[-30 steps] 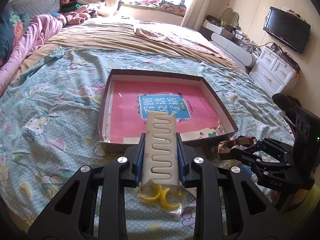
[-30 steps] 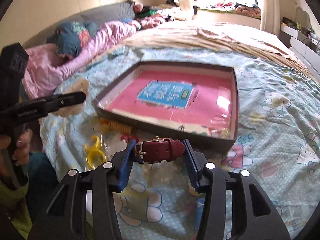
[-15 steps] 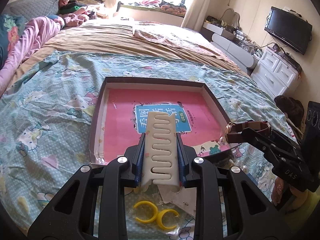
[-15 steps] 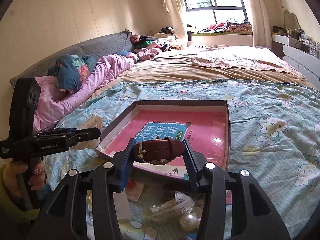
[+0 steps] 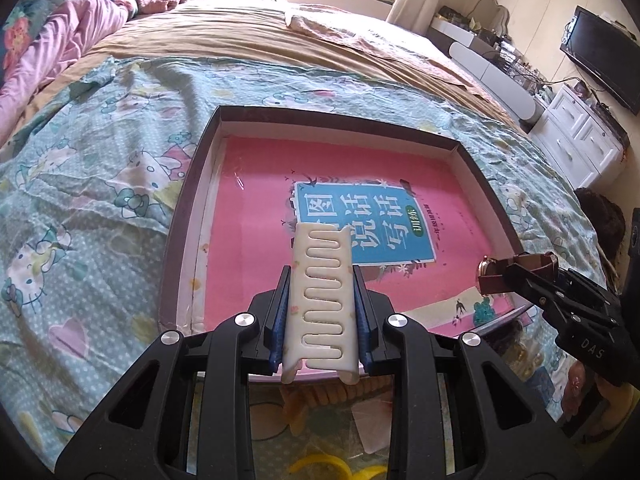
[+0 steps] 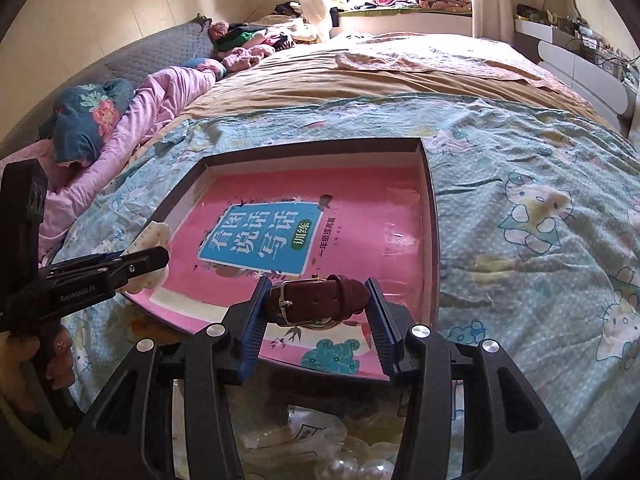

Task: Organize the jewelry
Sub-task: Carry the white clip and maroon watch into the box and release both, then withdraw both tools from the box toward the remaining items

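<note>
On a bed (image 5: pixel 100 184), a shallow dark box (image 5: pixel 192 208) holds a pink book (image 5: pixel 260 208). The left gripper (image 5: pixel 320 312) clamps a cream hair clip (image 5: pixel 322 300) above the box's near edge. The right gripper (image 6: pixel 316 308) clamps a brown leather watch (image 6: pixel 320 300) over the box's near right corner.

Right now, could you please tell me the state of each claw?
Left claw: closed on the white hair clip.
Right claw: closed on the brown leather watch.
</note>
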The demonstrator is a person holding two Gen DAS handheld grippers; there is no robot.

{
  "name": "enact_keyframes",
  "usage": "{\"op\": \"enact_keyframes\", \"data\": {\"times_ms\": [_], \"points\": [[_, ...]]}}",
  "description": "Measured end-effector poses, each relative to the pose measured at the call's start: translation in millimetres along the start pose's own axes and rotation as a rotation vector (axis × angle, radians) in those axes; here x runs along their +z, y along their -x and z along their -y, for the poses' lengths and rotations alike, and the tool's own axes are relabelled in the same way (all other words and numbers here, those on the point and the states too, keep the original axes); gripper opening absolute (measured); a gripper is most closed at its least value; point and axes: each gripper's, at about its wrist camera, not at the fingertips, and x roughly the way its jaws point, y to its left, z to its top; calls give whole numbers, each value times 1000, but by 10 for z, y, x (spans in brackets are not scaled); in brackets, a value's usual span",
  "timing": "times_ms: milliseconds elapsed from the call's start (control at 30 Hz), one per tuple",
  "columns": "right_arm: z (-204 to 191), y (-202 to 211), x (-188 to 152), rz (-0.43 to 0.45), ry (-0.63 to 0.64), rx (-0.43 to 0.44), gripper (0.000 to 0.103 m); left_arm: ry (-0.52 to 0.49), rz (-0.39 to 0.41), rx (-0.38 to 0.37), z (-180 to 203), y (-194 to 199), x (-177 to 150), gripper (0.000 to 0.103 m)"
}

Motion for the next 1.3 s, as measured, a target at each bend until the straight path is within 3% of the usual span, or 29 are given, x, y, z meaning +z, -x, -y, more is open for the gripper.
{"op": "enact_keyframes", "data": {"times_ms": [233,300,333,400,500,700,800,1300], "points": [[49,-29,-47,-14,-17,-13,53,4,2,15,-51,-91,3,20],[61,15,-46,-5,-27,-10,67,3,9,16,-55,-91,20,21],[63,48,-41,5,-30,-9,68,3,10,17,-63,-87,25,23],[63,136,-36,28,-28,-3,77,7,18,14,-76,-55,25,39],[93,292,-18,66,-42,4,85,22,39,14,-110,36,35,52],[132,606,-8,123,-38,8,86,38,111,24,-139,366,60,83],[125,753,-27,149,-26,7,86,40,148,30,-123,539,61,93],[-151,1106,-285,160,113,12,87,12,191,0,-11,1035,-211,93]]}}
